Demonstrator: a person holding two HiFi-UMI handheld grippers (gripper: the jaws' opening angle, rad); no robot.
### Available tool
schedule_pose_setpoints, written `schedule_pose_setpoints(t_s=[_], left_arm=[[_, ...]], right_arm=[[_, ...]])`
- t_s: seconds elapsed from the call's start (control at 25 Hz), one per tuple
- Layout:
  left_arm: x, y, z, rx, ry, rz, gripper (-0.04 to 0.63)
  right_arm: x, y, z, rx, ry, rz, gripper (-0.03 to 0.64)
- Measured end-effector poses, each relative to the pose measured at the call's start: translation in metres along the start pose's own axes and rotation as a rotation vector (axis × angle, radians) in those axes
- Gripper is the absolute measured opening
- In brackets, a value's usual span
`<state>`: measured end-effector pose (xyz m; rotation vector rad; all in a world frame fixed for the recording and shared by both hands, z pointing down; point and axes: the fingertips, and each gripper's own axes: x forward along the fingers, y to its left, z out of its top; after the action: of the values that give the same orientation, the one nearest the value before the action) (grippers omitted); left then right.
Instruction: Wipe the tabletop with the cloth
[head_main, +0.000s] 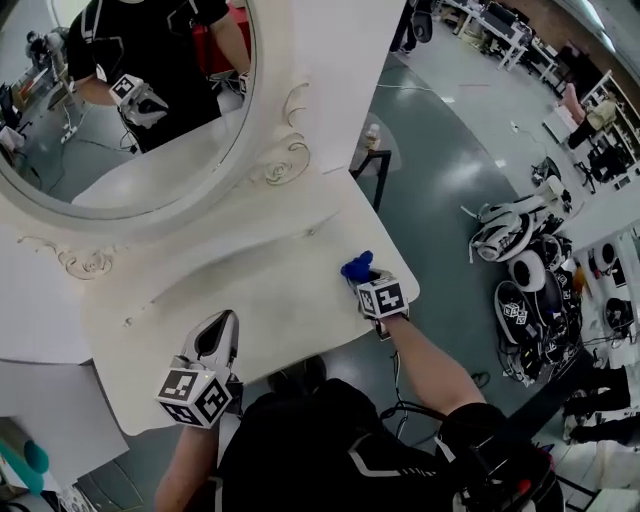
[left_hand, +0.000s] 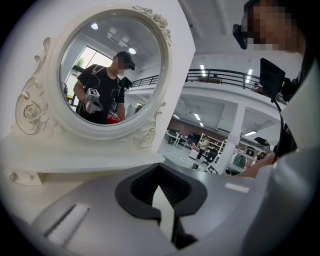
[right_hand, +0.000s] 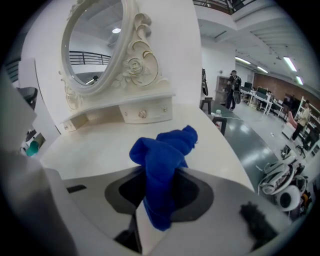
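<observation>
A crumpled blue cloth (head_main: 356, 268) rests near the right edge of the white tabletop (head_main: 250, 290). My right gripper (head_main: 367, 281) is shut on it. In the right gripper view the cloth (right_hand: 165, 160) bulges up out of the closed jaws of the right gripper (right_hand: 159, 202), above the tabletop (right_hand: 100, 145). My left gripper (head_main: 220, 325) hovers at the table's front left edge, jaws together and pointing toward the mirror. The left gripper (left_hand: 161, 192) holds nothing in its own view.
An oval ornate mirror (head_main: 120, 100) rises at the back of the table, with small drawers (right_hand: 142, 114) under it. To the right is grey floor with a black stool (head_main: 372, 165) and a pile of helmets and gear (head_main: 530, 270). A teal object (head_main: 30, 455) lies at lower left.
</observation>
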<state>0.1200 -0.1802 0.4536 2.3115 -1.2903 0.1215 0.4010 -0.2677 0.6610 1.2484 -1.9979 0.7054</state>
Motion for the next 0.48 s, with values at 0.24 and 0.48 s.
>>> schedule_pose_setpoints(t_s=[0.24,0.48], left_arm=[[0.012,-0.008,-0.002,-0.017,0.003,-0.073,0.009],[0.026,-0.011,-0.005,0.005,0.005,-0.141,0.009]], right_arm=[[-0.045,0.011,-0.052,0.021,0.019,-0.041,0.130],[-0.071,0.016,-0.083,0.050,0.049,-0.072,0.130]])
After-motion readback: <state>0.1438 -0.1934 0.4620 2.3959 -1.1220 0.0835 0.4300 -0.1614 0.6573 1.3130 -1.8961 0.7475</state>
